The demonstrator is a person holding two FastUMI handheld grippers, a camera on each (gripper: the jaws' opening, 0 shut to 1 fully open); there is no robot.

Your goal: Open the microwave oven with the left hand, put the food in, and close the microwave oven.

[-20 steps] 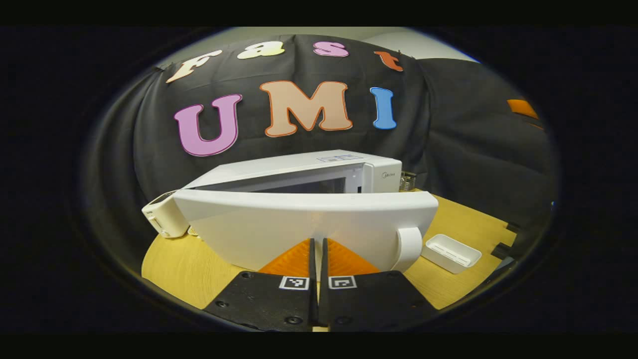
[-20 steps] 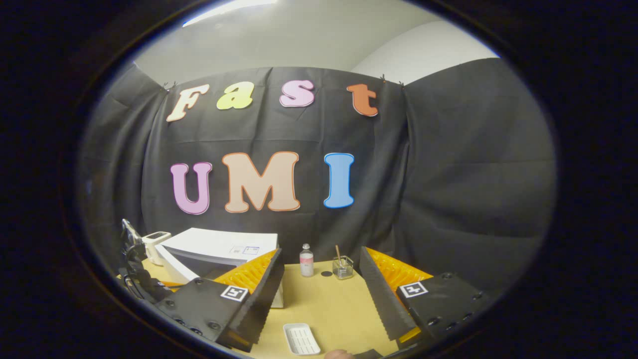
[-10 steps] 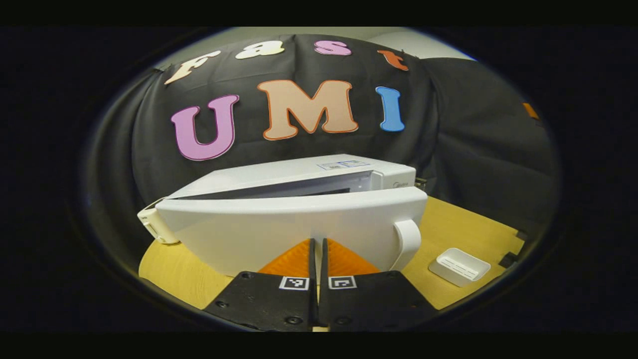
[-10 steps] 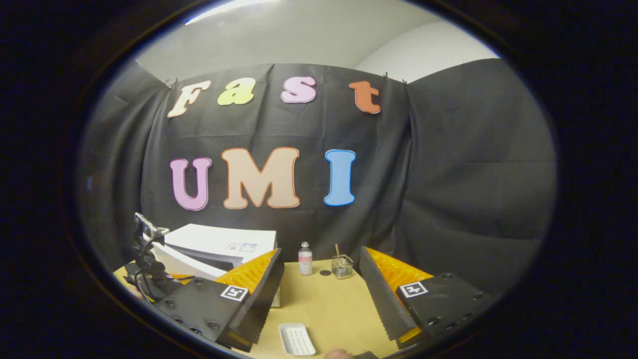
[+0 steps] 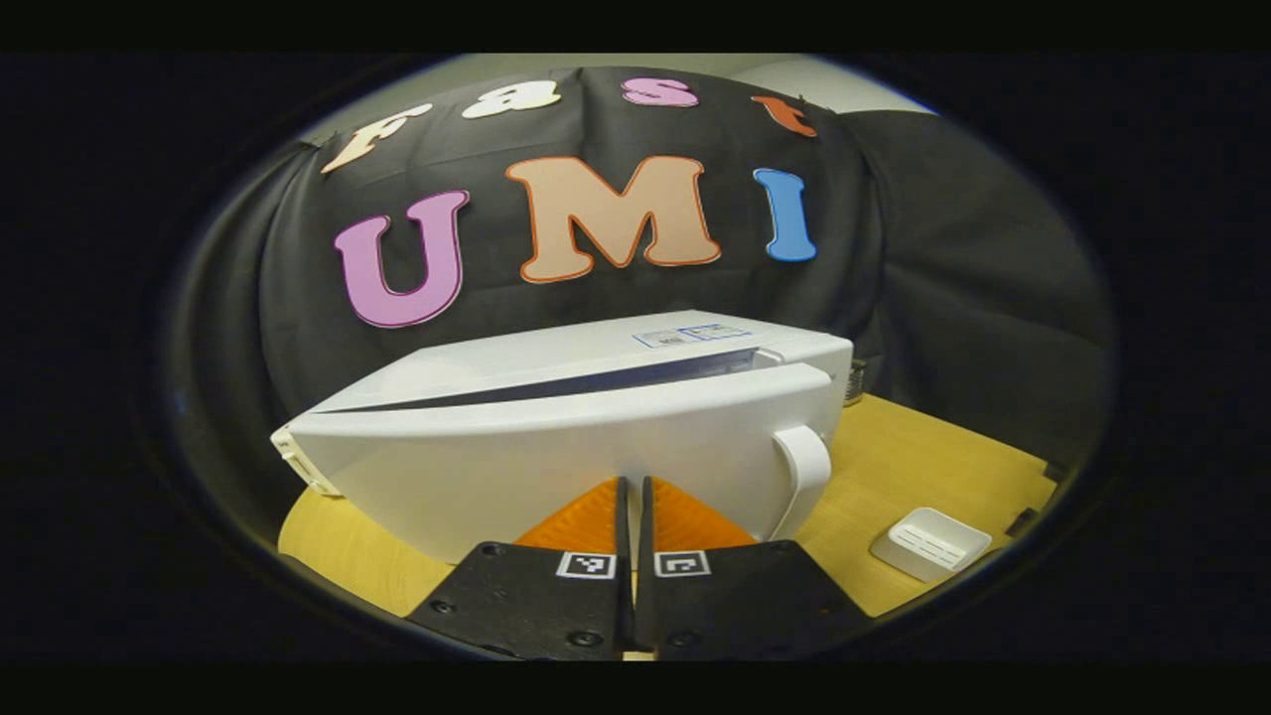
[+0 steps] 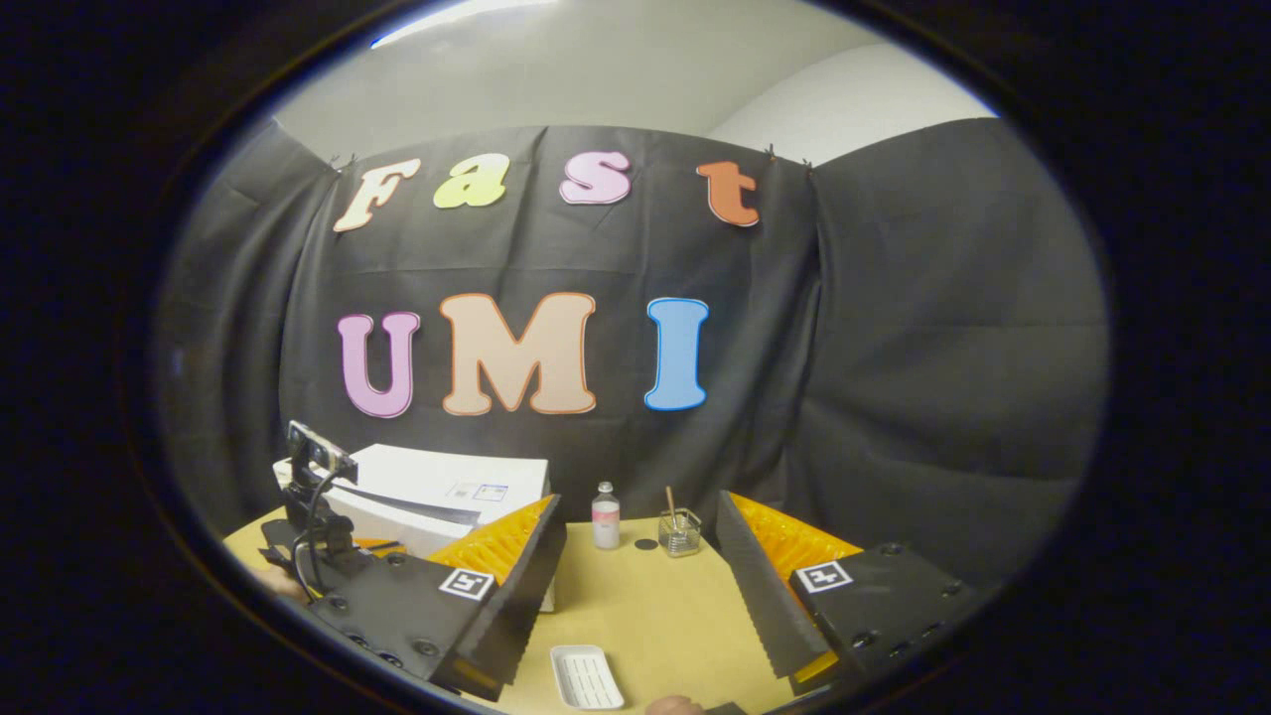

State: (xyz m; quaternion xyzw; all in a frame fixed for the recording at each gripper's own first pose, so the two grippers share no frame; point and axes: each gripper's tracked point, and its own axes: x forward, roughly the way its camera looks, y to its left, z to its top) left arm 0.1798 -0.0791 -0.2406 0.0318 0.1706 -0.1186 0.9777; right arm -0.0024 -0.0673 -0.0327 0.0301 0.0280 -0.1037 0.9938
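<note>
Left gripper view, near to far: left gripper (image 5: 633, 497) at bottom centre, fingers pressed together with nothing between them, tips right up against the face of the microwave door (image 5: 556, 457). Actual contact can't be confirmed. Door is almost closed, with a thin dark gap along its top edge, wider toward the handle side. White door handle (image 5: 802, 467) sits at the door's right end. Microwave body (image 5: 596, 353) is behind the door, standing on the wooden counter (image 5: 923, 467). Small white tray (image 5: 929, 543) lies on the counter to the right of the microwave, well apart from it, and looks empty. Food can't be seen; whether it is inside the microwave can't be told.

Right gripper view, near to far: right gripper (image 6: 640, 541) has fingers spread wide, holding nothing, above the counter (image 6: 645, 606). White tray (image 6: 586, 677) lies on the counter below and between the fingers. Farther left, the microwave (image 6: 452, 487) with the left gripper (image 6: 313, 497) in front of it. Beyond, near the black cloth wall (image 6: 894, 348), a small bottle (image 6: 605, 516) and a glass jar with a stick in it (image 6: 679, 531) stand side by side.
</note>
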